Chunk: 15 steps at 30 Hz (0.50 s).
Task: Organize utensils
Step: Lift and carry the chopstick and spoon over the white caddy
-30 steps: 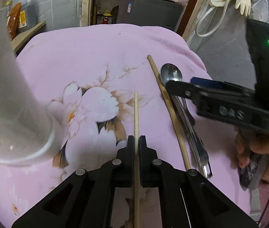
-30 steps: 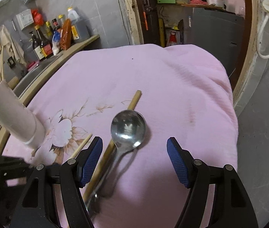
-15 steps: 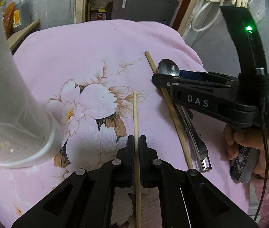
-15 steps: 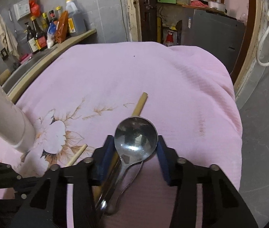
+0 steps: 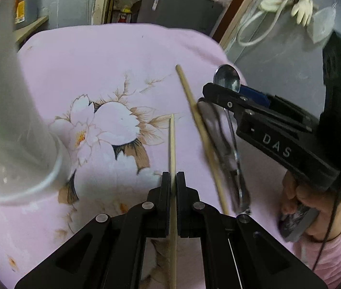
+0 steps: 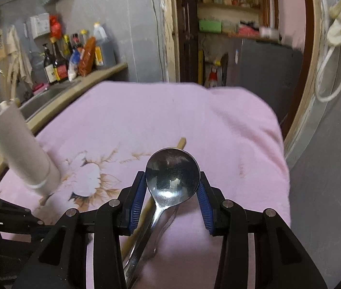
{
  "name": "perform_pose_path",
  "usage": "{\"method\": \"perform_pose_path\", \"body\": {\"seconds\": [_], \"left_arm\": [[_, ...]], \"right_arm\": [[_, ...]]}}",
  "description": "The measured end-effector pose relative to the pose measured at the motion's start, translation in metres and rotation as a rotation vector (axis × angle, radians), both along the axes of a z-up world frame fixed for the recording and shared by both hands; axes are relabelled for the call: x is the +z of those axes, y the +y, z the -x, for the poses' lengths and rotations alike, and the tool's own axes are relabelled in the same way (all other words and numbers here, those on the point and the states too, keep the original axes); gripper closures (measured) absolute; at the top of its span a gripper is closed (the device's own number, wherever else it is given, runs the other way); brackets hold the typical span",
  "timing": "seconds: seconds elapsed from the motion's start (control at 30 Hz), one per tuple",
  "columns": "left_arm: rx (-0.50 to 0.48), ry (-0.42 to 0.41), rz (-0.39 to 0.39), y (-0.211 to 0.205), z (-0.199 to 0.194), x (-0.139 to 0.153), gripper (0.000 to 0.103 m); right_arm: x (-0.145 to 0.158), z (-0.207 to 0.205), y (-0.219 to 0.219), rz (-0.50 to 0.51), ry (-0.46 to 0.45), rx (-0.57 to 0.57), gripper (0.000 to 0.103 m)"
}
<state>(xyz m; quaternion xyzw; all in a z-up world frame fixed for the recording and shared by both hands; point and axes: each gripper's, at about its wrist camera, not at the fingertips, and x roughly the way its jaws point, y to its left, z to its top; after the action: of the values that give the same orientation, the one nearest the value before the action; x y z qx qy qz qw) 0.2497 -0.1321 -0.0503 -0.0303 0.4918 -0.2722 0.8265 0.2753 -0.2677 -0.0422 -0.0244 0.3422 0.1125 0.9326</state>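
A tall white cylindrical holder [image 5: 9,120] stands at nine o'clock, its contents hidden. The left gripper [image 5: 173,180] clenches a thin wooden chopstick [image 5: 172,144]; the right gripper [image 6: 172,192] clamps a shiny metal spoon [image 6: 172,175] by its bowl.

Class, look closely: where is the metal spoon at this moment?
In the right wrist view the spoon sits bowl-up between the blue pads of the right hand-held gripper, above the pink cloth, with a chopstick just to its left.

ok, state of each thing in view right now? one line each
Left claw: shut on thin chopstick.
Right claw: shut on spoon bowl, spoon lifted.
Thick chopstick: lying flat on cloth, not held.
Metal utensil beside it: on cloth, blurred, type unclear.
White holder: upright on cloth, contents not visible.
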Motion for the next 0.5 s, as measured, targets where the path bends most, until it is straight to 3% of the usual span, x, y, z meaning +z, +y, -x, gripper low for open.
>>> {"method": "perform_pose_path", "body": {"seconds": [0.1, 0.23, 0.37, 0.5], "left_arm": [[0.018, -0.077, 0.051, 0.006, 0.016, 0.009, 0.101], [0.028, -0.240, 0.101, 0.013, 0.045, 0.025, 0.101], [0.062, -0.402, 0.231, 0.030, 0.070, 0.045, 0.101], [0.126, -0.522, 0.296, 0.045, 0.083, 0.058, 0.101]], "right_arm": [[0.009, 0.020, 0.005, 0.020, -0.093, 0.009, 0.064], [0.021, 0.047, 0.011, 0.048, -0.229, 0.012, 0.064], [0.028, 0.071, 0.017, 0.075, -0.341, 0.015, 0.064], [0.033, 0.095, 0.024, 0.104, -0.460, 0.023, 0.064]]}}
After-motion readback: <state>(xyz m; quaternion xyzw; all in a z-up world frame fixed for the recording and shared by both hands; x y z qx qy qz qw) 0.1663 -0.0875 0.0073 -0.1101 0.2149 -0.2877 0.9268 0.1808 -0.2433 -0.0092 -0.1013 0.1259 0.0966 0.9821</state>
